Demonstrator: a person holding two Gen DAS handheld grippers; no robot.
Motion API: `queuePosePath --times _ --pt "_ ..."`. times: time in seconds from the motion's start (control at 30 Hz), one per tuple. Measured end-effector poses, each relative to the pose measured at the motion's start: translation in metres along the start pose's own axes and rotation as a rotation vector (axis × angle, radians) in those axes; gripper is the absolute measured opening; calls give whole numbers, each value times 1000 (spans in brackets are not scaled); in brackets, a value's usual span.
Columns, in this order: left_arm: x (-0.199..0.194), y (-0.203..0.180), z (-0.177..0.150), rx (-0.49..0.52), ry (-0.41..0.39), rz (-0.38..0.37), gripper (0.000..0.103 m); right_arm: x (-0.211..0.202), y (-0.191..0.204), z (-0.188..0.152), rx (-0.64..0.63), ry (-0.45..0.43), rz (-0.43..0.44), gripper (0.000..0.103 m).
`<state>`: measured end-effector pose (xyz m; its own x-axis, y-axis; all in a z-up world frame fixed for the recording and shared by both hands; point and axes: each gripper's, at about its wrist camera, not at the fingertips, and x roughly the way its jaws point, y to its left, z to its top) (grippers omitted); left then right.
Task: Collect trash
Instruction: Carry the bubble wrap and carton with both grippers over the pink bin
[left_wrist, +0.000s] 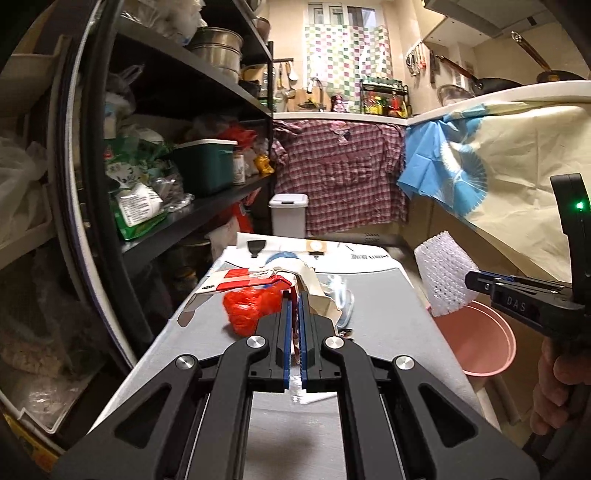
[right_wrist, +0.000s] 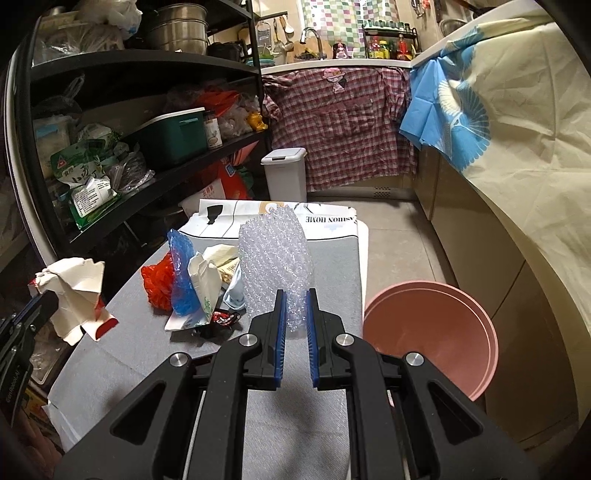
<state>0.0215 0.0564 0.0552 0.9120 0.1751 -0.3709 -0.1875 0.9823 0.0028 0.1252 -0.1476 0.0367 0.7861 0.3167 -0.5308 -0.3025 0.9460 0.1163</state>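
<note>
right gripper (right_wrist: 294, 314) up close, blue-padded jaws clamped on a tall clear sheet of bubble wrap (right_wrist: 275, 254), which stands upright out of the grip toward twelve o'clock. round pink plastic basin (right_wrist: 432, 332) sits low at three o'clock of that gripper, just off the edge of the grey cloth-covered table (right_wrist: 155, 369), rim facing up — by my reading that's the trash bin, and the right hand is clearly the nearer one to it. short swing to three o'clock and the wrap's long axis would hang over the opening.

left gripper (left_wrist: 294, 317) is pinched tight on a crumpled cream-and-red paper carton (left_wrist: 251, 280); from the right wrist view it's lifted clear of the table out at nine o'clock (right_wrist: 74, 291). it has the whole table width to cross before reaching the basin.

remaining pile at eleven o'clock of the right gripper: red plastic mesh bag (right_wrist: 159, 284), blue bubble plastic bag (right_wrist: 183, 273), white torn paper packet (right_wrist: 203, 288), small dark wrapper (right_wrist: 225, 317), all touching.
</note>
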Motion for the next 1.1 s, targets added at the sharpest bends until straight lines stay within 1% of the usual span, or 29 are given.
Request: queuePosePath --times 0.2,0.53,0.87,1.1 --pt "9 -16 2 -2 44 -48 3 -9 -17 -2 33 11 -34 11" --pt "27 -54 9 17 94 -126 3 -24 -52 6 87 -5 -107 11" --pt "49 -104 21 64 112 -231 3 -41 -124 16 191 -33 -226 11" --pt "71 -135 27 88 136 -306 3 -34 -149 13 230 -26 -263 11"
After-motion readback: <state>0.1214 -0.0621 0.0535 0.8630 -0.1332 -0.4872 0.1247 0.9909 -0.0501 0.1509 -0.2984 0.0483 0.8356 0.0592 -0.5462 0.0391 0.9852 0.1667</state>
